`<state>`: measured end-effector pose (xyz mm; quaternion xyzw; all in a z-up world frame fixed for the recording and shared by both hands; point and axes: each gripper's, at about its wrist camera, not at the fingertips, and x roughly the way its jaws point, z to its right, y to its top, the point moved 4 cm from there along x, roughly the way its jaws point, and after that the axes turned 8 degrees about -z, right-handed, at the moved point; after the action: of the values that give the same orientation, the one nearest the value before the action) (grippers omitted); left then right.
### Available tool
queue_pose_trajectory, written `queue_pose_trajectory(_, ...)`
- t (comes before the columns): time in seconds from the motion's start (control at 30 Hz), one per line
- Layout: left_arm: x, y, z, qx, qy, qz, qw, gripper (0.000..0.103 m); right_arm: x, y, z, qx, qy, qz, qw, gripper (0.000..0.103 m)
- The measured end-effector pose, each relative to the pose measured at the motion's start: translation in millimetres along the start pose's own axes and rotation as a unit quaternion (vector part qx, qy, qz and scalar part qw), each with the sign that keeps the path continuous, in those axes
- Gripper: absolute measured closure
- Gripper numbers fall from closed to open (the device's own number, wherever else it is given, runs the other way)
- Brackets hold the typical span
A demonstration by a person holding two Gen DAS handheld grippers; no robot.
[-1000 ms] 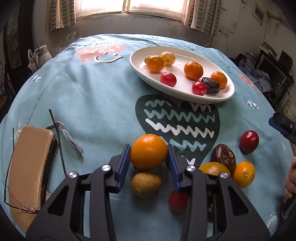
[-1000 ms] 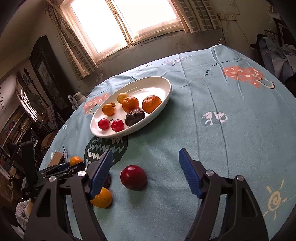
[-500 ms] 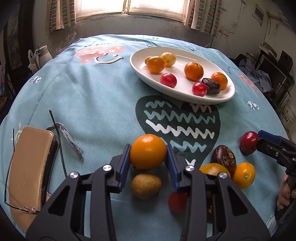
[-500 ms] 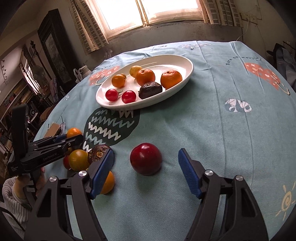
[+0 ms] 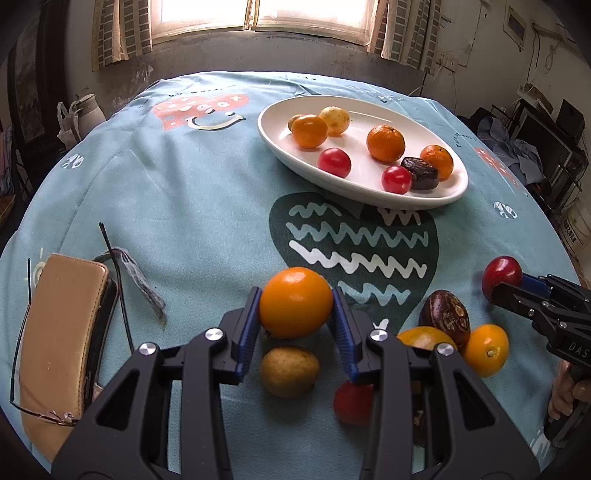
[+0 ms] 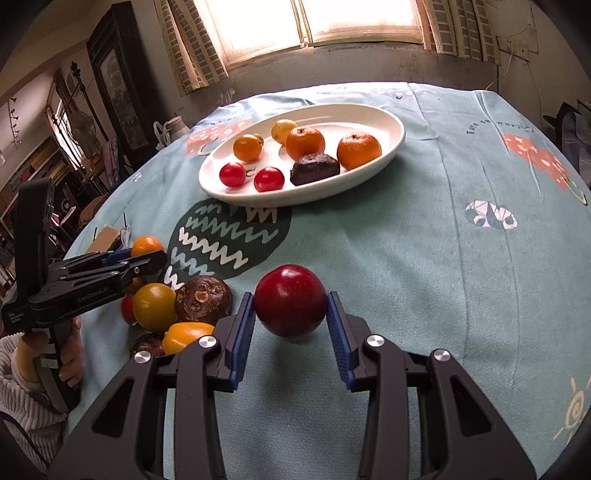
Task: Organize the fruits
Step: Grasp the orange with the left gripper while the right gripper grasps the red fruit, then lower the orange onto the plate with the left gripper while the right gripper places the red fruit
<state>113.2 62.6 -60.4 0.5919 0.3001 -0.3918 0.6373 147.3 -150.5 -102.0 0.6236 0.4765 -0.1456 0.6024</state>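
Both pairs of fingers pinch fruit: left gripper (image 5: 295, 325) an orange (image 5: 295, 302), right gripper (image 6: 290, 321) (jaws just closed) a red plum (image 6: 290, 305). Beyond them, the plate (image 6: 391, 122) holds several; more wait beside the fingers.

A bright window (image 5: 255, 14) with checked curtains (image 5: 120, 33) lights stained grey walls (image 5: 207, 55). A dark cabinet (image 6: 118, 85) stands left; clutter (image 5: 532, 147) crowds the right corner.

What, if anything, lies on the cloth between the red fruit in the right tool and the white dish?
Nothing visible: only bare tablecloth separates the red fruit, clamped in the right tool, from the white dish.
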Motion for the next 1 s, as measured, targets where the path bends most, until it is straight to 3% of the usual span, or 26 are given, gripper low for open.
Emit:
queue_pose_trajectory(0.1,-7.9,13.7,8.7,-0.008,-0.033,0.004,0.9994,0.065,-17.5,9.8,6.2,0.018,0.011,0.033,0.999,0.063)
queue_pose_trajectory(0.2,-16.9,40.8,26.8,0.017,-0.019,0.022,0.9994,0.065,-30.0,34.1,15.3,0.038,0.021,0.048,0.998,0.063)
queue_pose_trajectory(0.37,-9.3,93.6,50.9,0.021,-0.033,0.033,0.9987,0.065,-39.4,95.9,26.8,0.066,0.03,0.074,0.995,0.063)
queue_pose_trajectory(0.57,40.3,124.1,64.2,0.013,-0.034,0.008,0.9993,0.065,1.7,141.3,44.0,0.096,0.02,0.071,0.993,0.063)
queue_pose_trajectory(0.73,59.3,131.5,64.6,0.015,-0.032,0.002,0.9994,0.063,50.3,156.5,65.6,0.111,0.004,0.043,0.993,0.062)
queue_pose_trajectory(0.8,57.0,134.2,65.5,0.019,-0.028,0.012,0.9993,0.045,61.2,158.0,69.9,0.106,0.002,0.036,0.994,0.062)
queue_pose_trajectory(0.87,53.3,135.5,67.6,0.028,-0.024,0.023,0.9991,0.036,63.2,158.1,70.5,0.101,0.005,0.037,0.994,0.051)
queue_pose_trajectory(0.9,52.1,135.5,68.5,0.032,-0.02,0.025,0.999,0.034,59.8,158.6,70.3,0.101,0.002,0.044,0.994,0.039)
queue_pose_trajectory(1.0,46.6,135.1,67.7,0.035,-0.01,0.032,0.9988,0.019,38.4,161.5,65.4,0.095,-0.003,0.074,0.993,0.039)
